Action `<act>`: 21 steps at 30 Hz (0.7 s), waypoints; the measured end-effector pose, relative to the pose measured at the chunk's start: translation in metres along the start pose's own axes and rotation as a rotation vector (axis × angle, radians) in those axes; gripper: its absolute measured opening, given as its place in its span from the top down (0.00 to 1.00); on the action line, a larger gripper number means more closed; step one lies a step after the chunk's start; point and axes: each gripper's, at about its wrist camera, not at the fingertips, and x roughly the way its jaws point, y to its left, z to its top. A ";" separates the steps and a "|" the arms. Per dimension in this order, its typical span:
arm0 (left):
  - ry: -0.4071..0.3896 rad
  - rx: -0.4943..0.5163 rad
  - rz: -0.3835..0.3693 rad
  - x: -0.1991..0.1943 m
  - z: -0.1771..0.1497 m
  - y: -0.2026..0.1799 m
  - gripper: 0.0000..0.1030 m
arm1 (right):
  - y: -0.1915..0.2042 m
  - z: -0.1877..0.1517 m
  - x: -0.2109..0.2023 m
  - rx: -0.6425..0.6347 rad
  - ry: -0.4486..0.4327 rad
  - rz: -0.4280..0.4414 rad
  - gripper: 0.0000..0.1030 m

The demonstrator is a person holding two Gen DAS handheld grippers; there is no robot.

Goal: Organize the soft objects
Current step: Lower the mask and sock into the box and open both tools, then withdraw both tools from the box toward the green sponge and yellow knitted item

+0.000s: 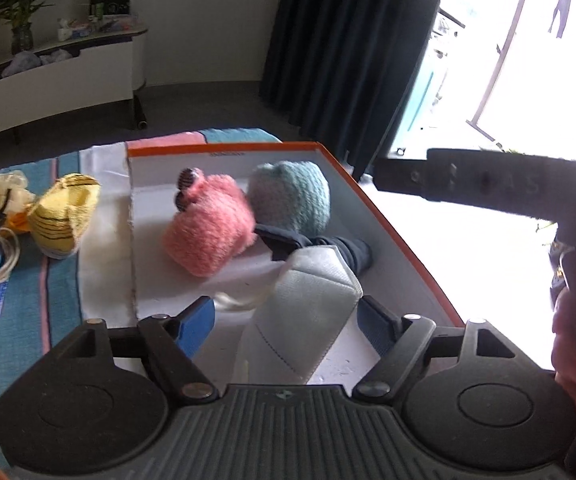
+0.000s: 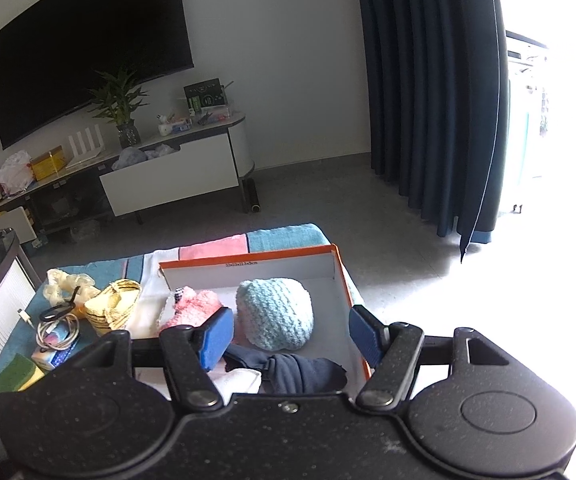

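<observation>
Left claw (image 1: 283,320) stands with its blue pads (image 1: 197,326) spread wide; a pale grey fabric pouch (image 1: 304,312) rises between them, and whether either pad touches it cannot be told. Its lower end is cut off behind the claw body. Right claw (image 2: 290,336) is likewise spread, gripping nothing, hovering over the orange-rimmed box (image 2: 340,276). Inside lie a pink fuzzy piece (image 1: 209,228), a light blue knitted piece (image 1: 290,196) touching it, and a dark navy cloth (image 2: 300,372), partly hidden by the claw. Outside, left of the box, a yellow striped knit (image 1: 65,216) rests on the striped cloth (image 1: 19,300). Bare box floor shows along the right wall.
</observation>
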 end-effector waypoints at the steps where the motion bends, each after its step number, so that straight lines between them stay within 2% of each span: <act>1: -0.009 -0.010 0.004 -0.005 0.000 0.003 0.22 | 0.001 0.001 -0.001 -0.001 -0.003 0.003 0.24; 6: -0.052 -0.056 0.017 -0.028 0.002 0.016 0.19 | 0.008 0.003 -0.009 -0.013 -0.018 0.012 0.25; 14: -0.051 -0.102 0.143 -0.043 0.000 0.042 0.19 | 0.030 0.001 -0.013 -0.056 -0.005 0.052 0.25; 21: -0.060 -0.159 0.203 -0.062 -0.009 0.067 0.19 | 0.056 -0.009 -0.008 -0.093 0.033 0.099 0.25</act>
